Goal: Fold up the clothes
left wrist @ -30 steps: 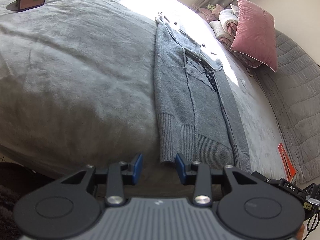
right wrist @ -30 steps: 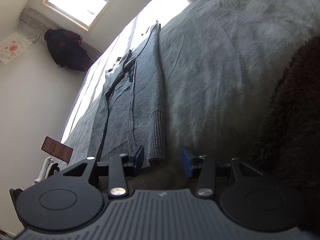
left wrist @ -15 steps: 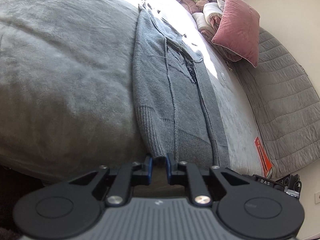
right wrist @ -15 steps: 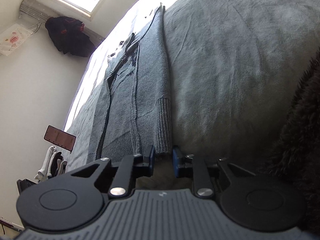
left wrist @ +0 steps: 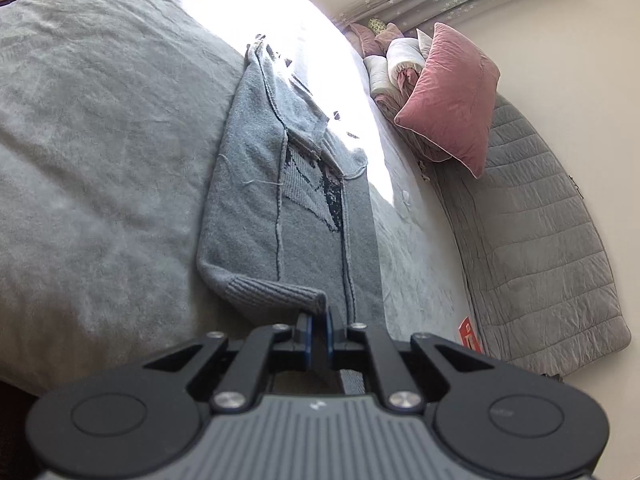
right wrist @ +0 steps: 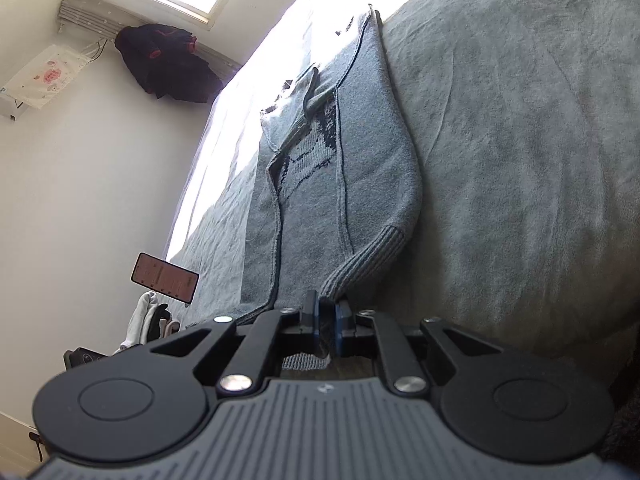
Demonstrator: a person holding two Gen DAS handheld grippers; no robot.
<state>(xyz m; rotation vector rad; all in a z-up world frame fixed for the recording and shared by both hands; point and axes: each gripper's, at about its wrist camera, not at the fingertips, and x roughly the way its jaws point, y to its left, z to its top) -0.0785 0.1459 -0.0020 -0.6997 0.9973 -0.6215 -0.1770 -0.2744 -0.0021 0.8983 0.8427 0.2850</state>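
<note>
A grey knit sweater lies lengthwise on the bed's grey blanket, sleeves folded in, dark pattern on the chest. My left gripper has one corner of the ribbed hem pinched between its blue pads, jaws closing the last bit. The corner is raised off the bed and curls toward the collar. In the right wrist view the same sweater runs away from me. My right gripper is closing on the other corner of the hem, pads pressing the knit, and holds it lifted above the blanket.
A pink pillow and rolled bedding sit at the bed's far end beside a quilted grey pad. A lit phone stands by the bed's left side. A dark jacket hangs under the window. Dark fuzzy fabric lies at right.
Both grippers went from open at the hem's corners to shut on them. Both have risen and carried the hem up, so the bottom edge now curls over the sweater.
</note>
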